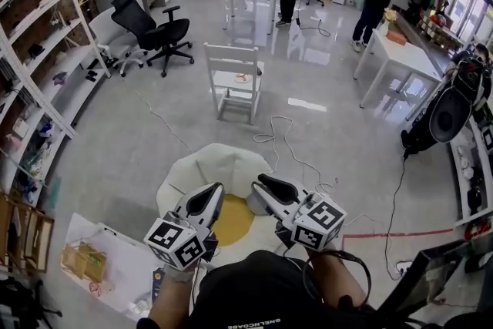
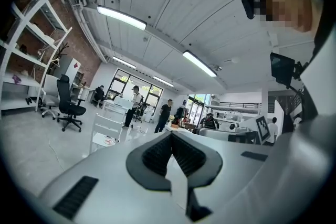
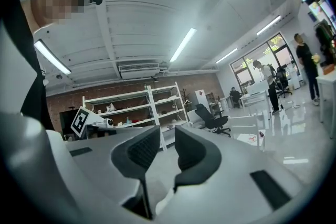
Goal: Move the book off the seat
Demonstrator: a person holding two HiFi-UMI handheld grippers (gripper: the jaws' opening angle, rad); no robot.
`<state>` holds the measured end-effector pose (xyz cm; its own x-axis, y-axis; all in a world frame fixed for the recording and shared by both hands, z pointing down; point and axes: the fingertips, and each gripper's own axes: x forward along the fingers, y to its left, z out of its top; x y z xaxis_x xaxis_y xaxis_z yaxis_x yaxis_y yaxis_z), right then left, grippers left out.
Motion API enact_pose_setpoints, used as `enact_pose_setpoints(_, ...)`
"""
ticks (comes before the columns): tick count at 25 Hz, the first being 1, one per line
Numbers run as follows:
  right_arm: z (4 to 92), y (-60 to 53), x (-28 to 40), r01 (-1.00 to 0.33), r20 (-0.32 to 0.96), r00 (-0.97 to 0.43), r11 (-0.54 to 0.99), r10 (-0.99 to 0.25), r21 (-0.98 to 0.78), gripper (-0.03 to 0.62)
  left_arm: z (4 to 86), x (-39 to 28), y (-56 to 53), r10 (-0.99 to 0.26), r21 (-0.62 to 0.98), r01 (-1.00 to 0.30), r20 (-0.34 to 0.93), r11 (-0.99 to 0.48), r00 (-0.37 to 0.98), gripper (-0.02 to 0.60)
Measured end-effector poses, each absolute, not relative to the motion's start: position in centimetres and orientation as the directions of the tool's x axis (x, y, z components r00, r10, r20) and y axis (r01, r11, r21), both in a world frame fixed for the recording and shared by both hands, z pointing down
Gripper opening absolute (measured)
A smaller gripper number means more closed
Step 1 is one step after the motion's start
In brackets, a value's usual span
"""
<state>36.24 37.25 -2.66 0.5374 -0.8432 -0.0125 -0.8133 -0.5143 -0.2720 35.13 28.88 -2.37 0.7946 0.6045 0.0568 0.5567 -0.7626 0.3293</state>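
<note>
Looking steeply down over a glossy grey floor (image 1: 154, 142) in a big open room. Lying flat on the seat of a white chair (image 1: 231, 49), at the middle of the head view: a thin white book (image 1: 241, 78) with a red mark on its cover, touched by nothing. Well apart from both claws, with bare floor and a looped cable (image 1: 264, 138) in between.

Held low at the bottom centre, side by side and pointing up the frame toward that chair: left claw (image 1: 209, 195) and right claw (image 1: 268, 184), each carrying a marker cube at its rear. Hanging above a round white pouf (image 1: 219, 162) with a yellow disc (image 1: 233, 219) on it.

Closed tight in the left gripper view: left claw (image 2: 170, 139), ribbed pads pressed together, nothing pinched between them. Parted by only a narrow slit in the right gripper view: right claw (image 3: 167, 136), gripping nothing, only background showing through the gap.

Showing again in both gripper views, small and far off: same chair with the book on its seat, left of the jaws in the left gripper view, right of the jaws in the right gripper view.

Elsewhere in the head view: black office chair (image 1: 154, 31) at upper left, white shelves (image 1: 46, 50) down the left edge, a white table (image 1: 404, 58) at right, a person (image 1: 375, 0) standing just beside it.
</note>
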Motion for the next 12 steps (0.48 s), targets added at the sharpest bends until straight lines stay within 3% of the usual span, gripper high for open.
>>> enact_pose_setpoints(12, -2.8, 39.0, 36.2, -0.783, -0.013, 0.579, -0.552, -0.815, -0.285, 0.097, -2.3, 35.7, 30.3, 0.632, 0.344, 0.580, 0.055, -0.739, 0.773, 0.006)
